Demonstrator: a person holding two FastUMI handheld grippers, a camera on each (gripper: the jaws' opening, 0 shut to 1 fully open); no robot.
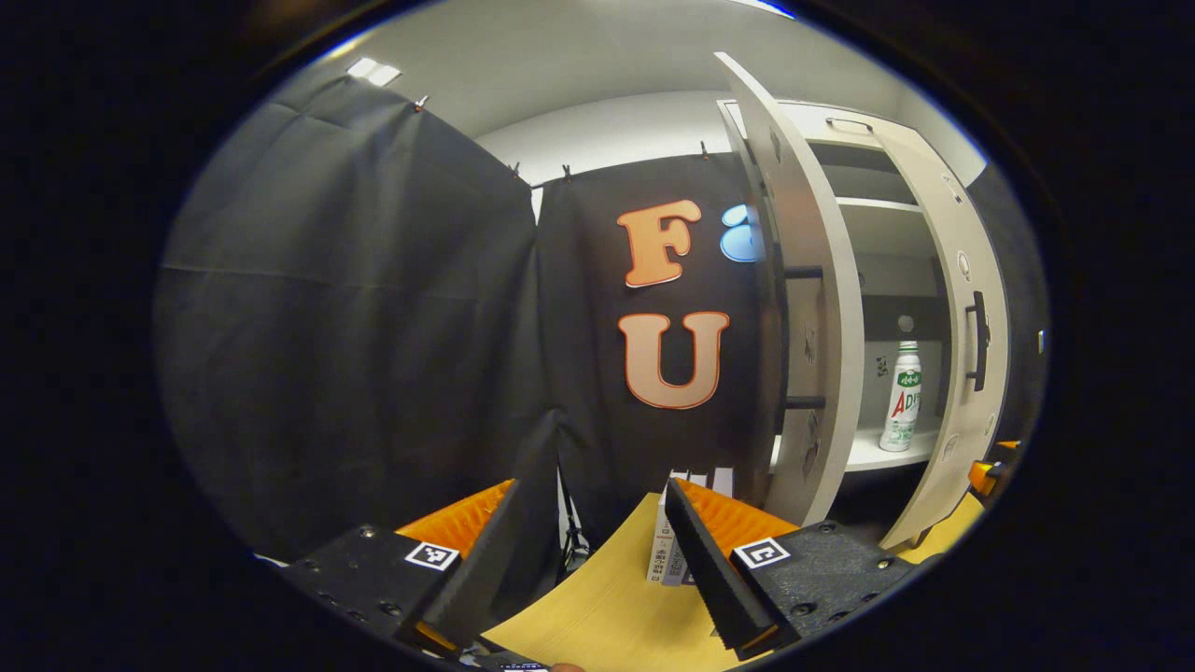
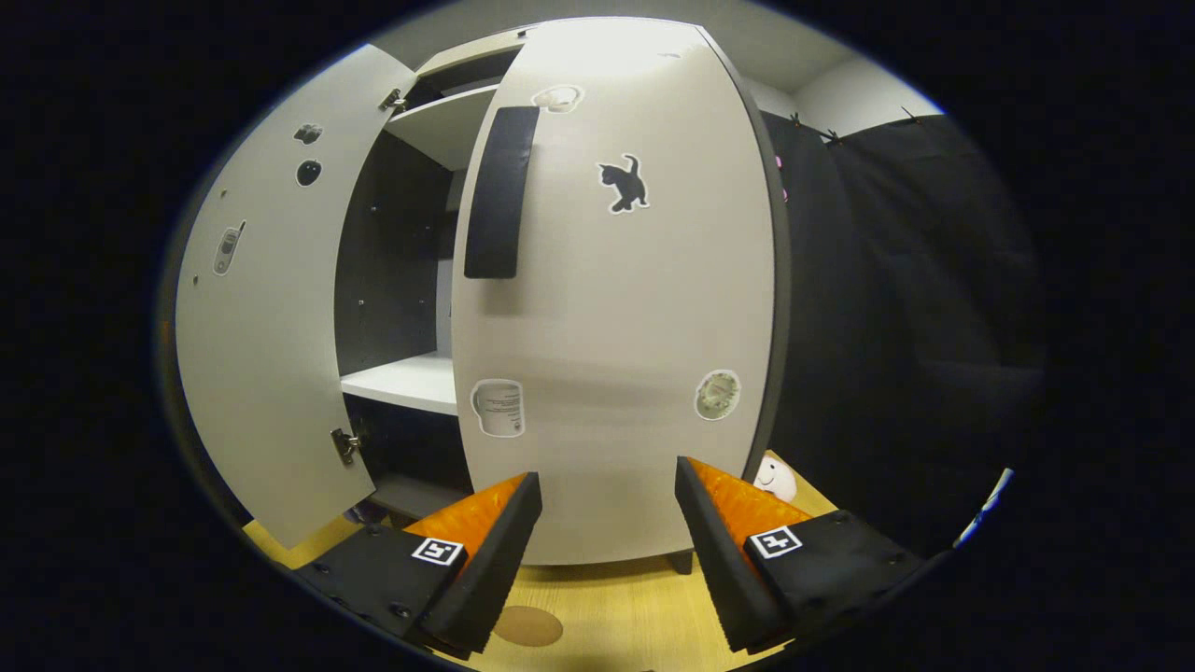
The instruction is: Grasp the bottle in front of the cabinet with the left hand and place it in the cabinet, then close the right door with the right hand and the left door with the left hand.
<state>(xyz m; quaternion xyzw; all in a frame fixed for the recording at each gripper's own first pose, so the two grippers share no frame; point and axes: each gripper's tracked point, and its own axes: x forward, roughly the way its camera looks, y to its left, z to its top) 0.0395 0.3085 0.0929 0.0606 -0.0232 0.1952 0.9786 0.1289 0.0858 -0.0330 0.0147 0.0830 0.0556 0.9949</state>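
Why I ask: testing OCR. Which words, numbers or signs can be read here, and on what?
No text here reads sharply enough to quote.
Bottle label: too small and blurred to read.
Box on the table: print too small.
Mug sticker on the right door: lines of print, too small.
Cat sticker: picture, no words.

Right gripper [image 2: 607, 495]: jaws apart, just before right door [image 2: 616, 308]; left door [image 2: 271, 308] ajar; shelf [image 2: 401, 381]; table [image 2: 607, 607].

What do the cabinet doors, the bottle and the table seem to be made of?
Right door: probably laminated board, matte pale face, darker edge. Left door looks the same. Bottle: likely white plastic, slightly glossy, printed label. Table: light wood or wood-look laminate, faint grain.
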